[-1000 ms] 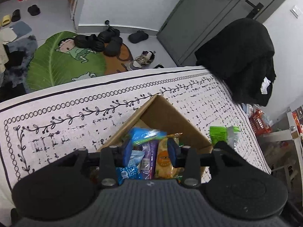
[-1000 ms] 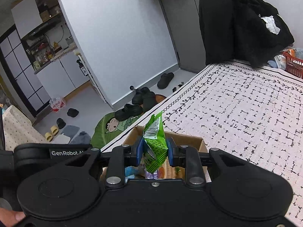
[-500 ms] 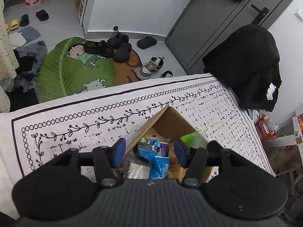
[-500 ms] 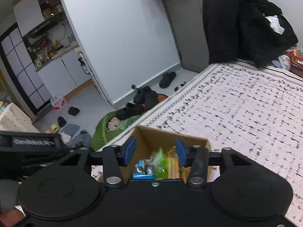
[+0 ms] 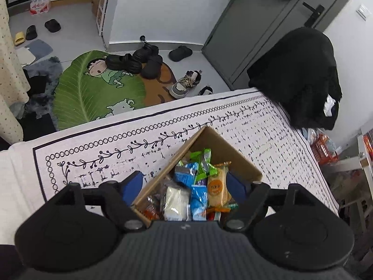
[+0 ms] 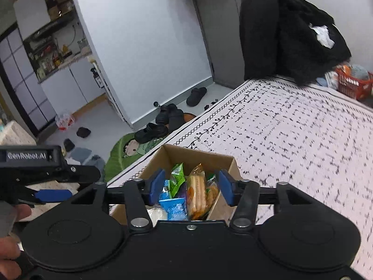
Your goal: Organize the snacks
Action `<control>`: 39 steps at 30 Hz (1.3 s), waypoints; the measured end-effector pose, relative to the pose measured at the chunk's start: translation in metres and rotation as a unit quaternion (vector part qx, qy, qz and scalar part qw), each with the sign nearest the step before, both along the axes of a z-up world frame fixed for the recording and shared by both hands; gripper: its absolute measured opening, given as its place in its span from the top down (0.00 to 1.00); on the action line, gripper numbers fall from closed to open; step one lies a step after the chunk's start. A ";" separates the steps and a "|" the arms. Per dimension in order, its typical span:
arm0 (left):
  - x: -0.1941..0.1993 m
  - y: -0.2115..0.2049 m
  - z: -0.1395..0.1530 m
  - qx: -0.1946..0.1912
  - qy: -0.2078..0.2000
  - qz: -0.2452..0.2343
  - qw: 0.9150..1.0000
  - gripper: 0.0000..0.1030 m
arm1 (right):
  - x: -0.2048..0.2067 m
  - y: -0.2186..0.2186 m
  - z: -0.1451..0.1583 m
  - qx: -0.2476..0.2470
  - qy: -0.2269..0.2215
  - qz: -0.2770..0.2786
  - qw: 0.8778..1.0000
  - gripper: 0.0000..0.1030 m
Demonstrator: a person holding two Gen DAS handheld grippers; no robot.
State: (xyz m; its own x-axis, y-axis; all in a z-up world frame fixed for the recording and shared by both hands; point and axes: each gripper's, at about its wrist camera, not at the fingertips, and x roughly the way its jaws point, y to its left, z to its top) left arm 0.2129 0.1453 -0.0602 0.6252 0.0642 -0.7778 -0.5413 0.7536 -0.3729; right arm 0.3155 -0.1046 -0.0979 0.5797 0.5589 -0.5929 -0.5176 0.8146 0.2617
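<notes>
An open cardboard box (image 5: 223, 147) (image 6: 205, 161) stands on the patterned tablecloth and holds several snack packets. Among them are a green packet (image 5: 200, 161) (image 6: 177, 177), a blue packet (image 5: 198, 199) (image 6: 173, 206), an orange biscuit pack (image 5: 217, 186) (image 6: 197, 193) and a white packet (image 5: 176, 200). My left gripper (image 5: 186, 186) is open and empty above the box. My right gripper (image 6: 190, 190) is open and empty above the box too. The left gripper also shows at the left edge of the right wrist view (image 6: 46, 182).
The white tablecloth with black marks (image 5: 116, 149) (image 6: 291, 135) covers the table. A black coat (image 5: 300, 74) (image 6: 286, 32) hangs past the far corner. A red basket (image 6: 352, 85) sits beyond the table. Shoes and a green leaf mat (image 5: 93, 88) lie on the floor.
Both grippers opened: the left let go of the blue packet, the right let go of the green packet, which now lies in the box. Both grippers drew back above the box.
</notes>
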 end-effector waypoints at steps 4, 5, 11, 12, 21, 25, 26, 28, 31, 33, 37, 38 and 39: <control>-0.011 -0.006 0.007 0.008 -0.001 -0.021 1.000 0.22 | -0.016 -0.013 0.005 -0.004 -0.001 -0.016 1.000 0.43; -0.013 -0.008 0.008 0.010 0.001 -0.024 1.000 0.21 | -0.019 -0.017 0.006 -0.002 0.000 -0.021 1.000 0.42; -0.029 -0.017 0.022 0.020 -0.011 -0.049 0.999 0.15 | -0.042 -0.038 0.026 0.019 0.005 -0.045 0.999 0.27; -0.032 -0.018 0.025 0.022 -0.015 -0.054 0.998 0.12 | -0.046 -0.041 0.030 0.023 0.004 -0.046 0.999 0.22; -0.058 -0.029 0.065 0.048 -0.048 -0.092 0.994 0.00 | -0.075 -0.065 0.066 0.047 -0.024 -0.071 0.996 0.07; -0.075 -0.029 0.080 0.060 -0.062 -0.095 0.992 0.00 | -0.090 -0.069 0.074 0.047 -0.032 -0.073 0.996 0.02; -0.080 -0.029 0.084 0.063 -0.065 -0.094 0.991 0.00 | -0.093 -0.070 0.075 0.047 -0.034 -0.074 0.996 0.01; -0.088 -0.028 0.088 0.067 -0.069 -0.093 0.991 0.00 | -0.101 -0.072 0.077 0.046 -0.039 -0.075 0.995 0.00; -0.102 -0.030 0.093 0.076 -0.074 -0.092 0.990 0.00 | -0.111 -0.076 0.080 0.046 -0.042 -0.077 0.995 0.00; -0.112 -0.032 0.095 0.081 -0.078 -0.091 0.989 0.00 | -0.119 -0.079 0.082 0.042 -0.047 -0.076 0.995 0.00; -0.130 -0.037 0.096 0.088 -0.086 -0.093 0.988 0.00 | -0.134 -0.083 0.088 0.039 -0.052 -0.075 0.995 0.00; -0.134 -0.039 0.096 0.089 -0.090 -0.094 0.988 0.00 | -0.138 -0.084 0.089 0.039 -0.054 -0.075 0.995 0.00; -0.140 -0.039 0.098 0.089 -0.093 -0.095 0.987 0.00 | -0.141 -0.085 0.090 0.038 -0.055 -0.074 0.995 0.00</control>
State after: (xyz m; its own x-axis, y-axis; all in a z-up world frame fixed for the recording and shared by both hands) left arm 0.0734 0.1059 0.0377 0.7700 0.0571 -0.6355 -0.3190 0.8970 -0.3060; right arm 0.1743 -0.1897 -0.0081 0.7187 0.5030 -0.4801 -0.4219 0.8643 0.2739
